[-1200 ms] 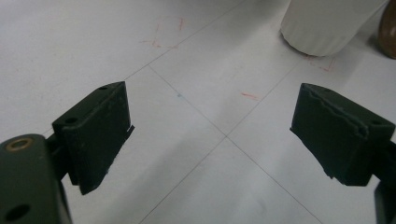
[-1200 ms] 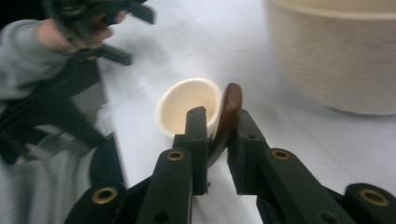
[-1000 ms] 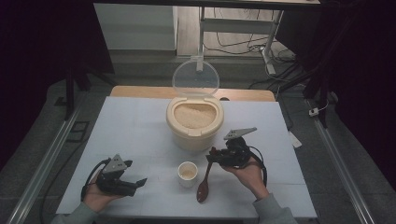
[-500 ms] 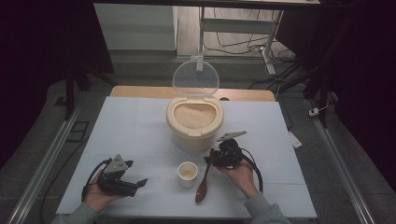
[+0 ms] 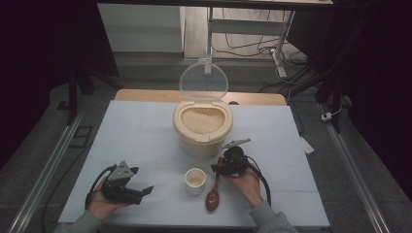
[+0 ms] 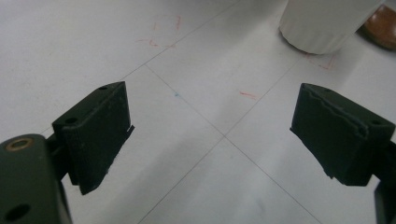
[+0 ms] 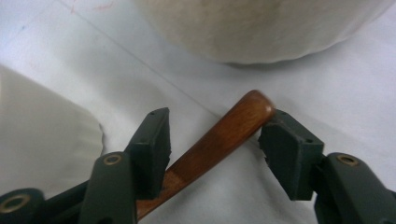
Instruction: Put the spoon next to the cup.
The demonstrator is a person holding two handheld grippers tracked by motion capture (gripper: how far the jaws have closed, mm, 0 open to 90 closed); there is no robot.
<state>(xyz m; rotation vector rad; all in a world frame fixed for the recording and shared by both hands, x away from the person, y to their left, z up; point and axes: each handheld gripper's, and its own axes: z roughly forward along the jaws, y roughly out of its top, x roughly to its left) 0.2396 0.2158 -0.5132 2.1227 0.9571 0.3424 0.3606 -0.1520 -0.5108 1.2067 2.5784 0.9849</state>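
Note:
A brown wooden spoon [image 5: 212, 197] lies on the white table [image 5: 136, 136], bowl toward me, right of a small white cup [image 5: 195, 180]. My right gripper [image 5: 218, 167] sits low over the handle's far end. Its jaws have just been opening. In the right gripper view the spoon handle [image 7: 224, 135] runs slantwise through the gap of my right gripper [image 7: 215, 140]; the pads stand apart and do not clamp it. My left gripper [image 5: 141, 179] rests at the front left, open and empty. In the left gripper view the left gripper [image 6: 210, 135] frames bare table, with the cup [image 6: 327, 23] and spoon [image 6: 380, 25] beyond.
A cream rice container [image 5: 202, 127], full of grains, stands mid-table with its clear lid [image 5: 203, 81] raised behind it. Its round wall [image 7: 261, 28] looms just past the right jaws, and the cup [image 7: 42, 135] sits to their left. Metal rails flank the table.
My right hand has sunk toward the table and slid slightly left with the spoon. Its jaws have spread, and the spoon now lies flat. The left hand has kept still.

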